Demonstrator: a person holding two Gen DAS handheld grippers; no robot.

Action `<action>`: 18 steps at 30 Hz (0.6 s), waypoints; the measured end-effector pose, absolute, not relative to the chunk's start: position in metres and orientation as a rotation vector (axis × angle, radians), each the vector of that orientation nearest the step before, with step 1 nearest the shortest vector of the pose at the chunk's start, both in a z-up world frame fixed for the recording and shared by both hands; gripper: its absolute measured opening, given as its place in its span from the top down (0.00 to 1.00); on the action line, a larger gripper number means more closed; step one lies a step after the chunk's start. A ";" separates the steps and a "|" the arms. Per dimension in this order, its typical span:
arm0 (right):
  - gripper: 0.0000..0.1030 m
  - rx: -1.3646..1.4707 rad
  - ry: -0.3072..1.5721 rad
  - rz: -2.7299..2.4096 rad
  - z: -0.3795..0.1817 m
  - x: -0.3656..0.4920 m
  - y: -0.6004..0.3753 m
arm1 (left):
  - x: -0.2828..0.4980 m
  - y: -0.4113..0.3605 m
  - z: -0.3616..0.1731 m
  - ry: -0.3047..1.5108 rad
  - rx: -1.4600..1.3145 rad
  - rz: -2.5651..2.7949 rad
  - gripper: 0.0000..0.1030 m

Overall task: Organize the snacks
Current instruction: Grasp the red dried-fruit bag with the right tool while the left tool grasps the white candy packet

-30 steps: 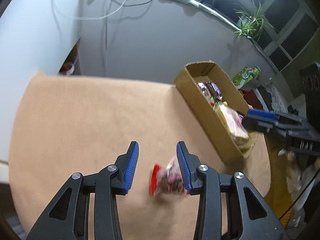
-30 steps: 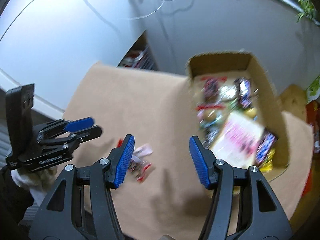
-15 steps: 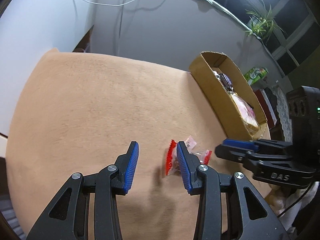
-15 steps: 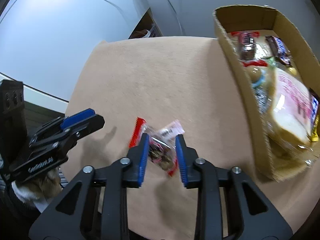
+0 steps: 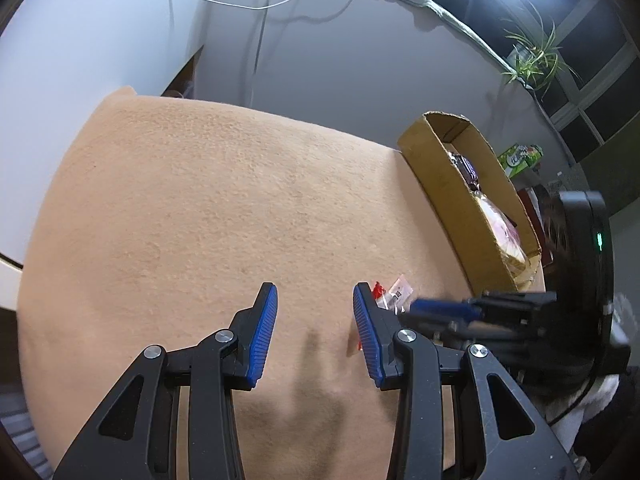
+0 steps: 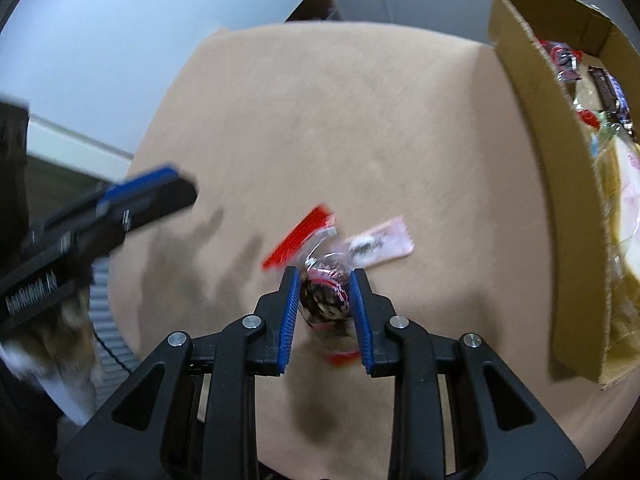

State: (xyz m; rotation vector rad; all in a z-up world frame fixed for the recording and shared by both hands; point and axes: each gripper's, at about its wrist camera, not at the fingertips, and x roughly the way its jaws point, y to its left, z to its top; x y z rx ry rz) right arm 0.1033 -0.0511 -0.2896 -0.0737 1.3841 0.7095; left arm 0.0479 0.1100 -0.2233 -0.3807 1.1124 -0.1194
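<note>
A clear snack packet [image 6: 326, 300] with red ends and dark contents lies on the tan tablecloth [image 6: 320, 128]. My right gripper [image 6: 325, 280] is shut on the packet, its blue pads pressing both sides. In the left wrist view the packet [image 5: 394, 294] peeks out behind my right finger, with the right gripper [image 5: 440, 308] reaching in from the right. My left gripper [image 5: 314, 300] is open and empty above bare cloth, left of the packet. It shows blurred in the right wrist view [image 6: 148, 196]. A cardboard box [image 6: 532, 92] holding several snacks stands at the right.
The box also shows in the left wrist view [image 5: 448, 196], with a bread bag [image 5: 506, 236] inside. The table's far edge meets a grey wall with hanging cables [image 5: 256, 4]. A green carton [image 5: 520, 158] and a plant [image 5: 536, 60] sit beyond the box.
My right gripper swung from the box to the packet and closed on it. My left gripper drew back to the left, leaving the packet on the cloth.
</note>
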 end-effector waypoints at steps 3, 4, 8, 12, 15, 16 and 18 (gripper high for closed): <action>0.73 -0.091 1.379 0.718 -0.292 0.095 -0.053 | 0.051 0.109 -0.224 1.114 -0.375 -0.123 0.63; 0.67 -0.085 1.379 0.712 -0.293 0.094 -0.054 | 0.053 0.108 -0.224 1.114 -0.374 -0.127 0.63; 0.55 -0.106 1.350 0.679 -0.296 0.085 -0.052 | 0.057 0.106 -0.224 1.115 -0.365 -0.135 0.63; 0.54 -0.211 1.323 0.672 -0.298 0.069 -0.034 | 0.058 0.106 -0.224 1.113 -0.368 -0.139 0.63; 0.56 -0.244 1.315 0.618 -0.302 0.063 -0.027 | 0.059 0.106 -0.225 1.116 -0.360 -0.142 0.63; 0.60 -0.224 1.321 0.608 -0.303 0.063 -0.028 | 0.059 0.106 -0.225 1.117 -0.358 -0.142 0.63; 0.62 -0.141 1.340 0.588 -0.304 0.065 -0.041 | 0.059 0.105 -0.226 1.121 -0.352 -0.148 0.63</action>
